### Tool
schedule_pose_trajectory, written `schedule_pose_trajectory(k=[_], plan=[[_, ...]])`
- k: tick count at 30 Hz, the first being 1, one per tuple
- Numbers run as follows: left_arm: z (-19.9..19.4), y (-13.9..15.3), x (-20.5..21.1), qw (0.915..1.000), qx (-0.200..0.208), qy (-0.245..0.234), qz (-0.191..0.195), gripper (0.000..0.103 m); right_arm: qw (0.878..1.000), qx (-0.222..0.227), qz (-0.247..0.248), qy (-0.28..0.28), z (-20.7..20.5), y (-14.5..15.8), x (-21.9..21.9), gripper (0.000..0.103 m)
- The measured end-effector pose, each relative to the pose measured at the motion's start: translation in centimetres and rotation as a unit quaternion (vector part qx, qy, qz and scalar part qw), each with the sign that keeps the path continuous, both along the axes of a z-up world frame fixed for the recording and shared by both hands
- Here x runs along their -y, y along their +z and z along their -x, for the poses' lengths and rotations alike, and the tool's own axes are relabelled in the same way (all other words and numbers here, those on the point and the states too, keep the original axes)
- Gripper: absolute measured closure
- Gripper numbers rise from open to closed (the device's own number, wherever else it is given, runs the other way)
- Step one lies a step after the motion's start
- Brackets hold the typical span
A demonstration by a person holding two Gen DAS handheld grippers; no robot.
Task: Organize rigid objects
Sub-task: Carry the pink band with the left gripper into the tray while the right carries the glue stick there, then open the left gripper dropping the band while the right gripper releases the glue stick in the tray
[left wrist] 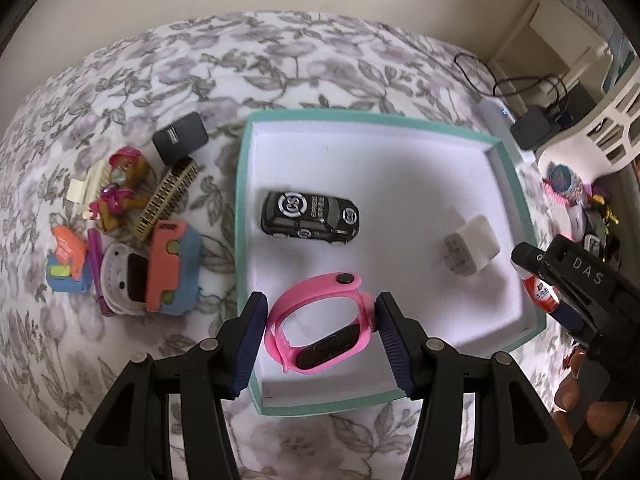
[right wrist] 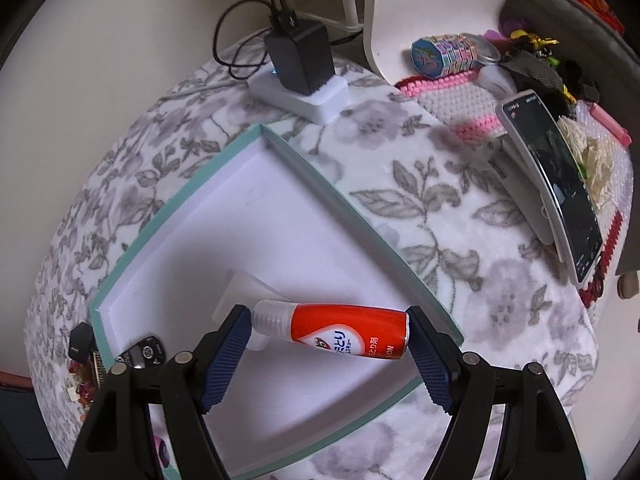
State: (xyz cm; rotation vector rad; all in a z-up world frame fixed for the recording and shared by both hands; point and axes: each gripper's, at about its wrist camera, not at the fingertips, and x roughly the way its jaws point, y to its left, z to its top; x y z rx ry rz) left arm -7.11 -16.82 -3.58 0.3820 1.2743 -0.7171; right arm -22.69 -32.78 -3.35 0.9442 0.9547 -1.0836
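A teal-edged white tray lies on the floral blanket; it also shows in the right wrist view. In it are a black toy car and a white plug adapter. My left gripper holds a pink smart band between its pads over the tray's near edge. My right gripper is shut on a red and white glue bottle, held crosswise above the tray; it shows at the right in the left wrist view.
Left of the tray lie a toy figure, a comb, a black box, a kid's watch and toy pieces. Right of it are a black charger, a phone and a white chair.
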Motion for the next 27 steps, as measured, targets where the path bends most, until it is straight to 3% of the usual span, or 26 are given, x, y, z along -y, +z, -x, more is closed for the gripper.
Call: schedule_pose_trajectory(k=[15, 23, 27], plan=[[0.3, -3.6, 0.6, 0.9987, -0.01, -0.008, -0.049, 0.045, 0.998, -0.038, -0.054, 0.014, -0.5, -4.1, 0.0, 0.022], [0.5, -5.3, 1.2, 0.998, -0.026, -0.006, -0.057, 0.045, 0.998, -0.043, -0.05, 0.017, -0.3, -4.2, -0.1, 0.022], [0.9, -5.5, 1.4, 0.9979, -0.014, -0.013, -0.062, 0.045, 0.997, -0.047, -0.05, 0.02, -0.6, -4.2, 0.0, 0.021]])
